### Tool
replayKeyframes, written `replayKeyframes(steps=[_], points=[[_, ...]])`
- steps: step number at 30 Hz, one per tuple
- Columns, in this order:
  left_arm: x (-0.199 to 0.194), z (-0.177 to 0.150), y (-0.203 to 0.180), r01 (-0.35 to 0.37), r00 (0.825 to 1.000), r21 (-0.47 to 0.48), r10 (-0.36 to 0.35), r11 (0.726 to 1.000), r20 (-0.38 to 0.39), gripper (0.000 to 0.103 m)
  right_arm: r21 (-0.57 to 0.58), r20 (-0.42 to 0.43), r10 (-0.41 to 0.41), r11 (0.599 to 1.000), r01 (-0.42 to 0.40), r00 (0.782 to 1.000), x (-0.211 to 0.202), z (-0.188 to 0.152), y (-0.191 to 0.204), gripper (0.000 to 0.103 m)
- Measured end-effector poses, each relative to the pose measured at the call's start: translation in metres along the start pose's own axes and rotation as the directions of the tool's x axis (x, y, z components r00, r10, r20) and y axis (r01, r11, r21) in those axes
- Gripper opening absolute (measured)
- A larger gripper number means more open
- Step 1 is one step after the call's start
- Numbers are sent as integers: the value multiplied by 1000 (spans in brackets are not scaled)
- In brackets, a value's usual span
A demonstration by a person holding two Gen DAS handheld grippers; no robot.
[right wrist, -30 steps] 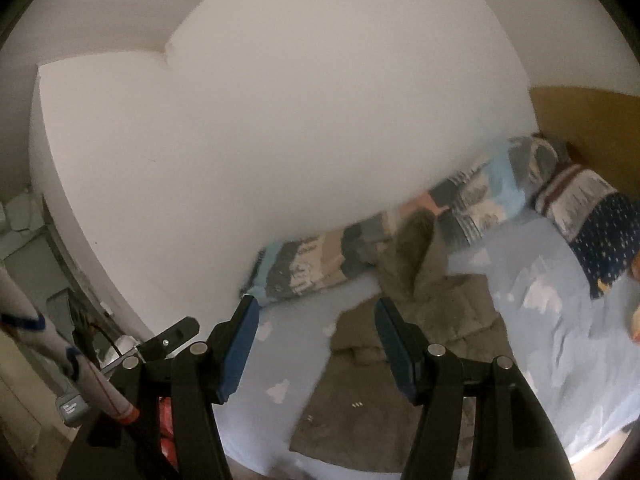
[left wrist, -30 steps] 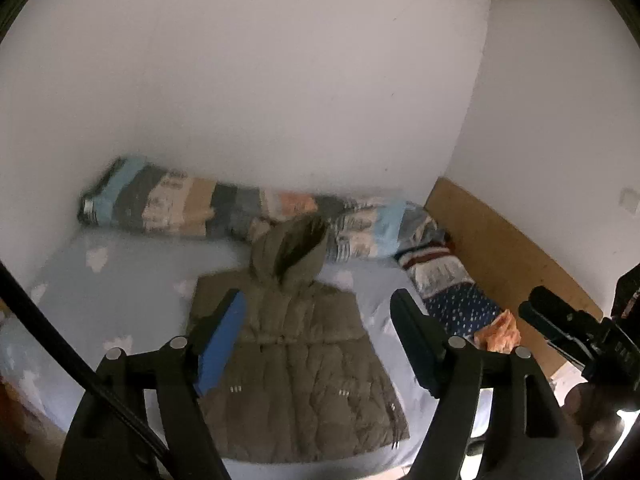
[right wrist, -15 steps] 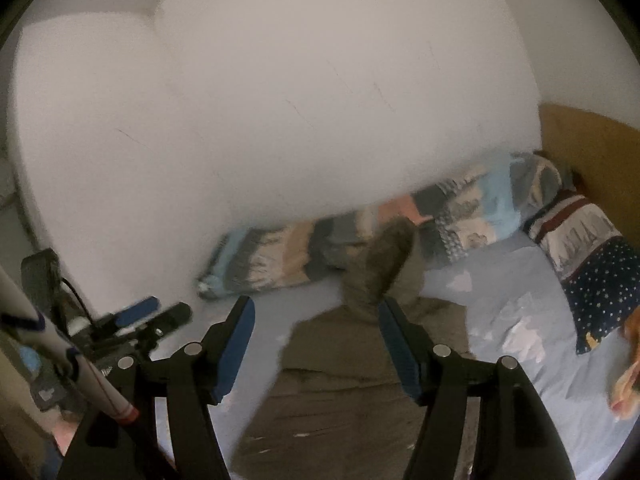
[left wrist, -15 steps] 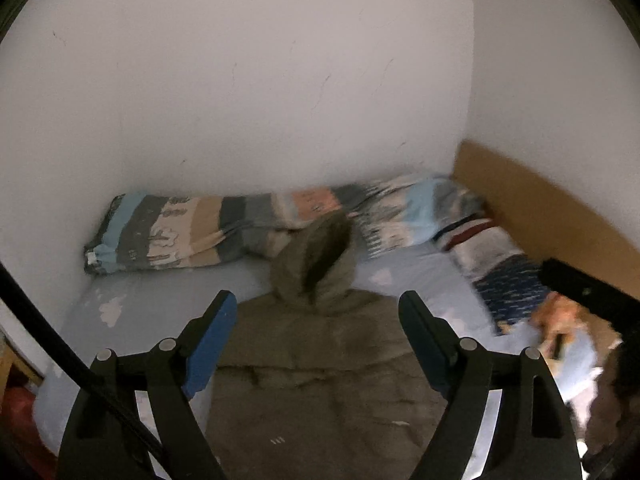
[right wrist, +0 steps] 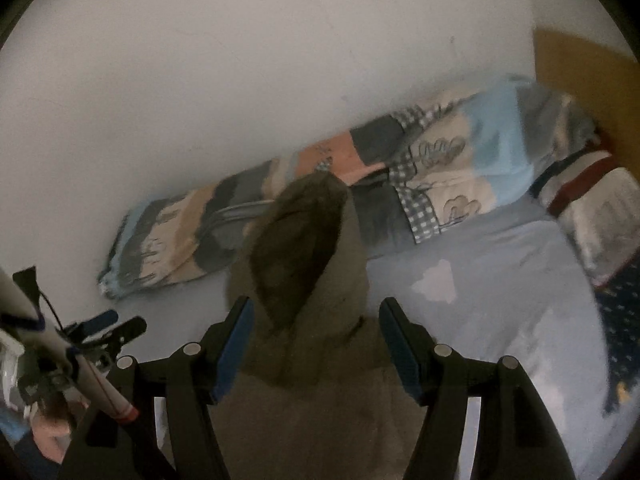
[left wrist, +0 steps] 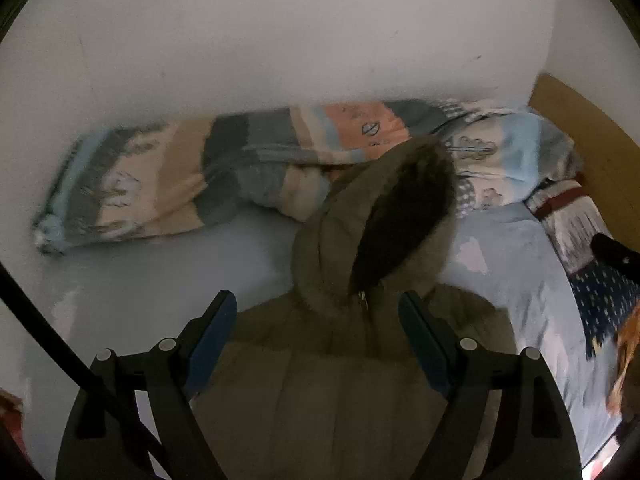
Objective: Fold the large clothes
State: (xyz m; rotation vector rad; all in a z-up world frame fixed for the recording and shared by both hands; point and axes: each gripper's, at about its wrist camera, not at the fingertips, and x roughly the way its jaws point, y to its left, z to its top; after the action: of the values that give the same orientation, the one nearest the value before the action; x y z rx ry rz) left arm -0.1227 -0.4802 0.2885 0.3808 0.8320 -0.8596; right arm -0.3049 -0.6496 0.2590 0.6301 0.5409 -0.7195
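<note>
— So, where is the coat (left wrist: pixel 352 364) from your jaws at this moment?

— It lies flat on the bed (left wrist: pixel 168 276), under and ahead of both tools. I see its body below the jaws and its hood (left wrist: pixel 384 220) beyond them, resting on the rolled blanket (left wrist: pixel 168 172) at the wall. The long axis of the coat runs straight away from me, from hem to hood.

— And the jaws, what is their state?

— My left gripper (left wrist: pixel 316 312) is wide open and holds nothing. The zipper line passes almost in the middle between its jaws. My right gripper (right wrist: pixel 316 320) is wide open too, also empty, and the hood stands just beyond its jaws.

— Which one is nearer to the hood?

— I judge the right one, because the hood fills the gap between its jaws, while the left looks more at the collar and shoulders.

— What does the next move need, then?

— I think each tool must go outward to its own shoulder. The coat is not yet folded at all.
</note>
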Motion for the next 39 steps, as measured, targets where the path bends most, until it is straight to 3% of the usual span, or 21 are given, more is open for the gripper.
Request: replayKeyframes(steps=[3,8,13,15,16,17,18,19,20,23,25,31,39], points=[[55,27,-5,13,1000,3,-13,1000,-11,82,22,-28,-11,1000,12,1000,64,22,-13,70],[103,65,-32,17,999,71,-20,997,30,82,-9,-39,-26,1000,25,999,135,55,-19,70],[145,87,-65,-32,999,138,27,990,39,82,-4,-33,-10,1000,9,999,185,78,-27,70],[162,89,-72,-79,997,154,76,985,28,82,-7,-35,-54,999,54,998,202,82,-28,70],[170,89,-72,-98,995,151,95,984,27,82,7,-47,-43,999,43,998,213,82,-31,60],[176,88,-71,-102,995,143,101,984,19,79,21,-69,-23,999,25,997,221,82,-33,24],[181,88,-68,-108,994,131,108,985,9,51,38,-109,-27,999,31,994,227,81,-34,8],[186,88,-64,-107,994,116,109,987,-12,15,22,-94,-49,998,51,994,226,78,-32,8],[189,87,-59,-85,995,99,89,992,-37,13,5,-69,-43,999,44,997,222,77,-31,7],[179,80,-47,-70,998,85,70,994,-4,13,18,-38,-6,1000,7,999,204,72,-29,7],[165,72,-40,-22,1000,71,23,997,-18,13,14,-24,14,1000,-14,1000,187,69,-24,7],[90,42,-25,38,999,86,-40,996,15,13,-95,11,71,993,-69,997,115,48,17,7],[-4,-50,6,88,996,14,-88,996,22,13,-172,23,120,978,-115,992,7,-46,56,7]])
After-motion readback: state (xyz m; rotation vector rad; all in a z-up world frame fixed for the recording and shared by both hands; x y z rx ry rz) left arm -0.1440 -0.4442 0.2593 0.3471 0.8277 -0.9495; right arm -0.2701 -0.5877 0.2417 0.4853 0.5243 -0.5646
